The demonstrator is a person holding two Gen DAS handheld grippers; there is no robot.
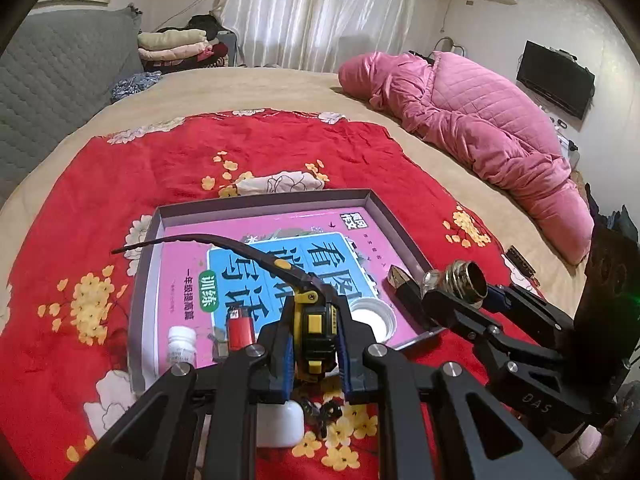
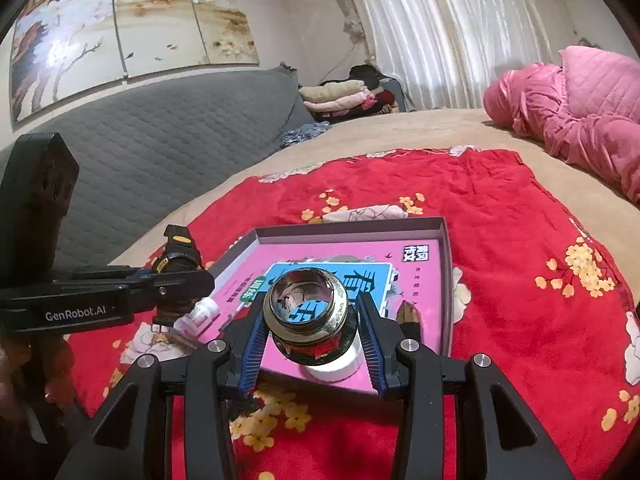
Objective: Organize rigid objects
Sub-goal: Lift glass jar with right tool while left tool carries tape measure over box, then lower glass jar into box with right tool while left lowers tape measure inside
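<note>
Left gripper (image 1: 316, 344) is clamped tight on a yellow-and-black tape measure (image 1: 314, 326), its black strap (image 1: 224, 242) sticking out ahead over the tray (image 1: 256, 204). So the tape measure sits right between the blue pads, up off the bed, above the tray's near edge. Right gripper (image 2: 316, 334) is about part-way open and squeezing a shiny metal fitting (image 2: 310, 318), round opening facing the camera, also held in the air over the near side of the tray. From the left camera you can see that fitting (image 1: 466, 280) off to the right, just past the tray's right wall. Inside the tray there's a pink book (image 1: 256, 248) lying flat, with a small white bottle (image 1: 182, 344), a red lighter (image 1: 239, 330) and a white lid (image 1: 374, 318) on it near the front, plus pliers (image 1: 402, 284) at the right side. White case (image 1: 280, 424) lies on the red blanket (image 1: 100, 184) just under the left gripper, outside the tray. Pink quilt (image 1: 472, 124) is bunched up well away at the far right of the bed.
</note>
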